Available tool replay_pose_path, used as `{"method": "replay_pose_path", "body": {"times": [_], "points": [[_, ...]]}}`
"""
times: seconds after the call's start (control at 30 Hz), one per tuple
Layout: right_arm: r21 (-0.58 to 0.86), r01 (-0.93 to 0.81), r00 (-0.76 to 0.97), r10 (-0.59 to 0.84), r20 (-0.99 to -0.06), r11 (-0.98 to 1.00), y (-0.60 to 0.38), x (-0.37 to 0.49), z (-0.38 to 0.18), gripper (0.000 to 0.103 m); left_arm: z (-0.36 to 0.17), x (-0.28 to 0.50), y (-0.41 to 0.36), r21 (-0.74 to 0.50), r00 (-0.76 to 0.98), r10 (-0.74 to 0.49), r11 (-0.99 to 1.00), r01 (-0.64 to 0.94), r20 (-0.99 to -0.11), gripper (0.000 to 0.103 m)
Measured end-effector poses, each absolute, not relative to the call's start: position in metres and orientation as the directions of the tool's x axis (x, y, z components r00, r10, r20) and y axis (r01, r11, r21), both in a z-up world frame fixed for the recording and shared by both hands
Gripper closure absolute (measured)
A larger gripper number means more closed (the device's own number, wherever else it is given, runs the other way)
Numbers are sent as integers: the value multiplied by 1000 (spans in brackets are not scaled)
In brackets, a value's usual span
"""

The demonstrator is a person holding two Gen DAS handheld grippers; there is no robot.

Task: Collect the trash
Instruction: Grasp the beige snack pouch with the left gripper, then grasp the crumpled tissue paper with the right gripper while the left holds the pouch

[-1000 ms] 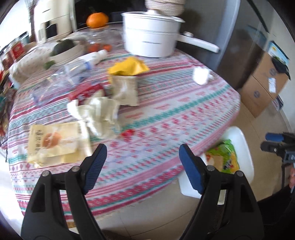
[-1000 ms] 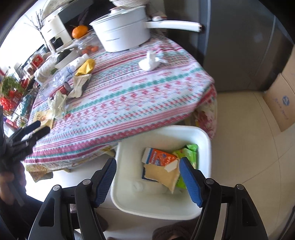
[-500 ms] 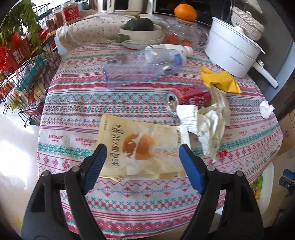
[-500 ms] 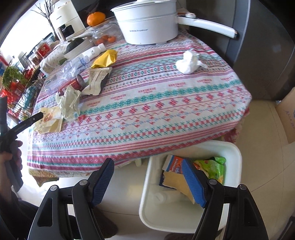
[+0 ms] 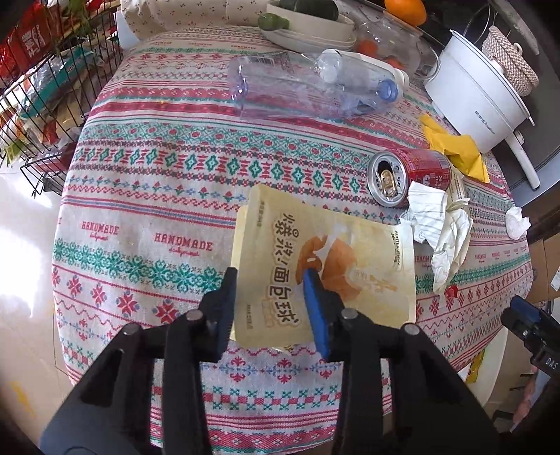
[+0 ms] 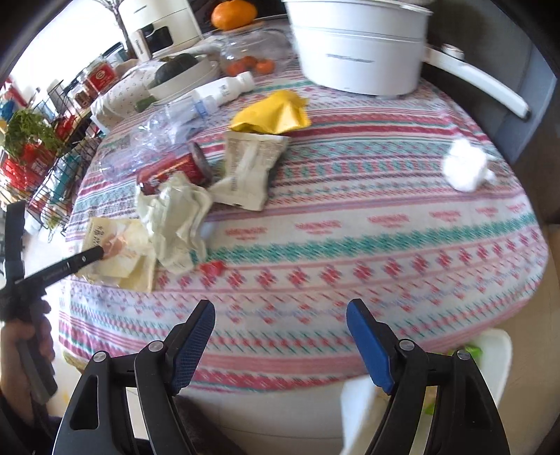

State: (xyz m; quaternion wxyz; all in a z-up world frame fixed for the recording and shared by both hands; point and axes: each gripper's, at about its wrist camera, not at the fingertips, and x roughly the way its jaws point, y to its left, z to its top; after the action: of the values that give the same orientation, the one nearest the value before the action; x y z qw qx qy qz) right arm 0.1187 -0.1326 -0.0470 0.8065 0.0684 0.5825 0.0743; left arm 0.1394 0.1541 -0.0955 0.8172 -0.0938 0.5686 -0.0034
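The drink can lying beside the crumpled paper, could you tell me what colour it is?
Red, with a silver top; the can shows best in the left wrist view.

A white pot (image 5: 479, 101) with a long handle stands at the tabletop's (image 5: 147, 196) two o'clock edge, a woven lidded basket (image 5: 509, 68) behind it. At twelve o'clock sit a bowl of green vegetables (image 5: 308, 26), an orange (image 5: 406, 10) and a glass jar (image 5: 388, 49). A wire rack (image 5: 38, 105) of packets stands at ten o'clock.

A patterned tablecloth (image 5: 147, 196) covers the table, wire rack (image 5: 42, 105) beside it, probably sunlit floor.
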Motion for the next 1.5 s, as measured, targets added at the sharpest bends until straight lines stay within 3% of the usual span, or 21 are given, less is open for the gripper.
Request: {"method": "replay_pose_path", "body": {"times": [0.3,0.7,0.77,0.8,0.87,0.93,1.5], "points": [[274,-66,300,281,-912,959,-69,168,-73,24,-102,135,162,-228,327,-185,969,-97,-927,99],[382,20,296,360,-885,924,-58,200,-99,25,-54,118,178,-267,477,-203,961,-70,-855,103],[400,17,315,374,-872,917,-59,201,-99,38,-48,116,180,-275,498,-205,959,-70,-843,103],[410,8,318,387,-866,912,-59,202,-98,61,-46,115,180,-279,504,-209,958,-68,-838,103],[432,-10,308,414,-857,902,-59,203,-99,68,-44,117,175,-282,510,-211,957,-64,-834,103],[425,-36,316,413,-854,905,-58,202,-95,82,-42,116,173,-290,518,-220,955,-57,-827,103],[415,-60,394,404,-825,908,-124,149,-26,86,4,87,127,-387,597,-351,919,71,-722,103]]}}
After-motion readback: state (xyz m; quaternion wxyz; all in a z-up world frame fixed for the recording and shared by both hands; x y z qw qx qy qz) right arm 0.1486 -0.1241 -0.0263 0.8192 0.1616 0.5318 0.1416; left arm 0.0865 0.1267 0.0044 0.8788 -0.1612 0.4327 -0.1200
